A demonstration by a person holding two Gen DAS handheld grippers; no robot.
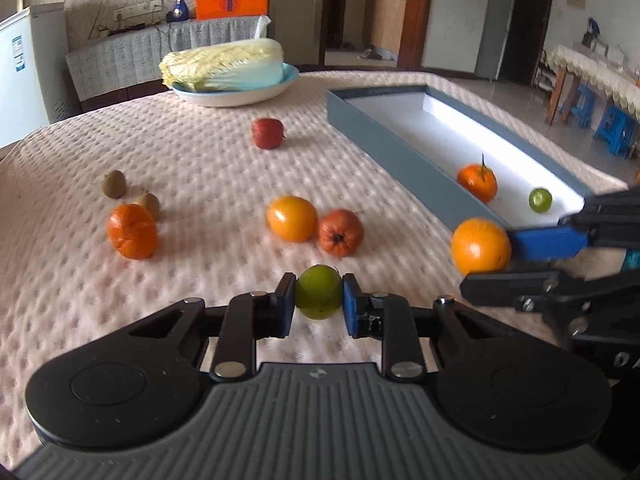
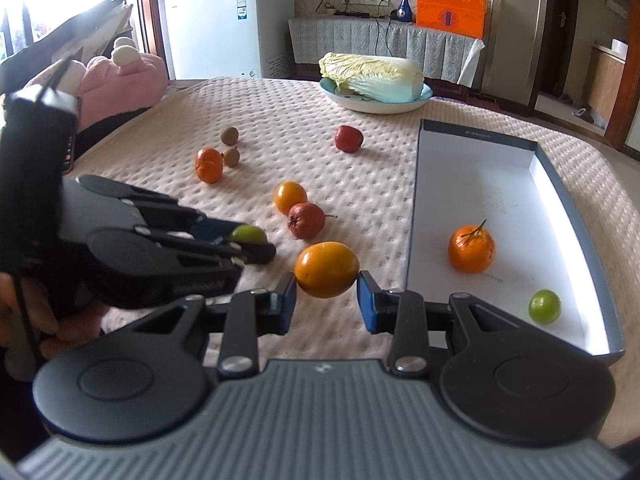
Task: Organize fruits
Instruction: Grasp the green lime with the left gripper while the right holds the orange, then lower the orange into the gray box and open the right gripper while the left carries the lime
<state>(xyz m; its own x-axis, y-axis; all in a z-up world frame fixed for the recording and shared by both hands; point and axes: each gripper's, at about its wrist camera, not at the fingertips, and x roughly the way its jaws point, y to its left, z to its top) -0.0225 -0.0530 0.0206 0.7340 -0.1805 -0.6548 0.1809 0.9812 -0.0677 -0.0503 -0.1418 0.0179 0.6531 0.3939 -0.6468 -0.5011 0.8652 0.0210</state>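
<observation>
Near the table's front edge we are pinching a green fruit between the left gripper fingers, while the right gripper is clamping an orange just beside the gray tray at the right edge. A tangerine and a second green fruit are lying inside that tray, leaving its far half open. Loose fruit is sitting mid-table on the quilted cloth; a napa cabbage is occupying the far edge. Writing on the orange box is reading too blurred.

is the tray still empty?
No: the tray already holds a stemmed orange and a small green fruit.
</observation>
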